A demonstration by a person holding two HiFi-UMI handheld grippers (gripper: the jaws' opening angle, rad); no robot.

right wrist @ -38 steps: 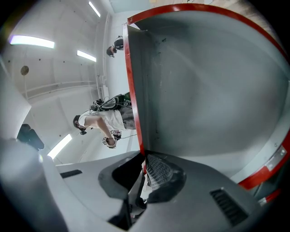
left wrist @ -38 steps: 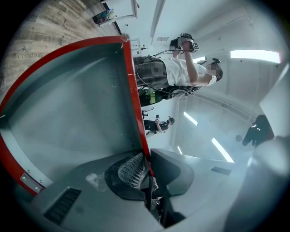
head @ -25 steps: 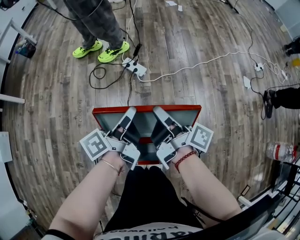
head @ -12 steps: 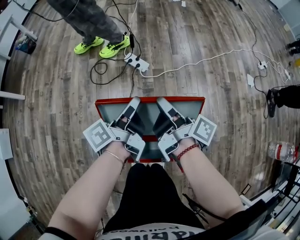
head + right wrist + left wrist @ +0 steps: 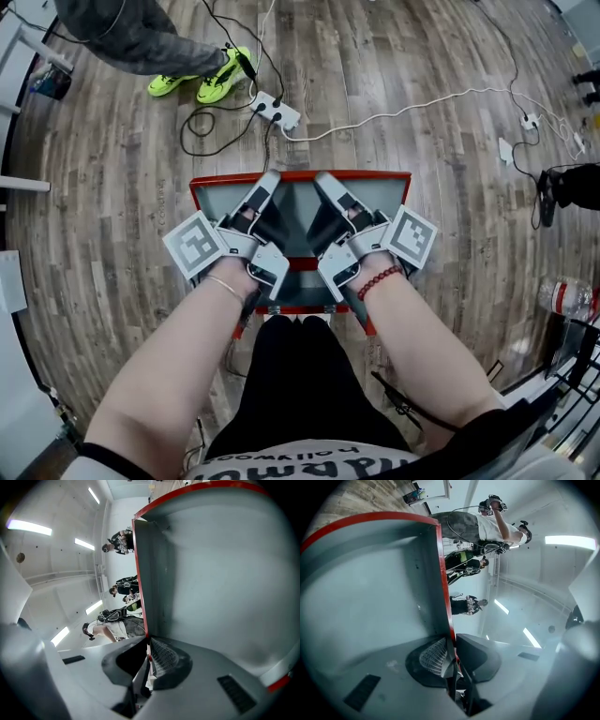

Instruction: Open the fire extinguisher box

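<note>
The fire extinguisher box stands on the wooden floor right in front of the person's knees. Its lid [image 5: 298, 211], grey inside with a red rim, is lifted and tilts away. My left gripper [image 5: 265, 202] clamps the lid's near-left part, and my right gripper [image 5: 328, 199] clamps its near-right part. In the left gripper view the red edge of the lid [image 5: 370, 597] runs between the pads of the left gripper [image 5: 452, 653]; its jaws are opening slightly. In the right gripper view the right gripper [image 5: 149, 656] pinches the edge of the lid [image 5: 225, 573].
A white power strip [image 5: 275, 110] with black and white cables [image 5: 412, 111] lies on the floor beyond the box. A person in neon yellow shoes [image 5: 202, 84] stands at the far left. A water bottle [image 5: 567, 298] lies at the right. Other people [image 5: 487, 524] stand in the room.
Both grippers have carried the lid up and away, so its red far edge sits higher in the head view. The person in yellow shoes has shifted left.
</note>
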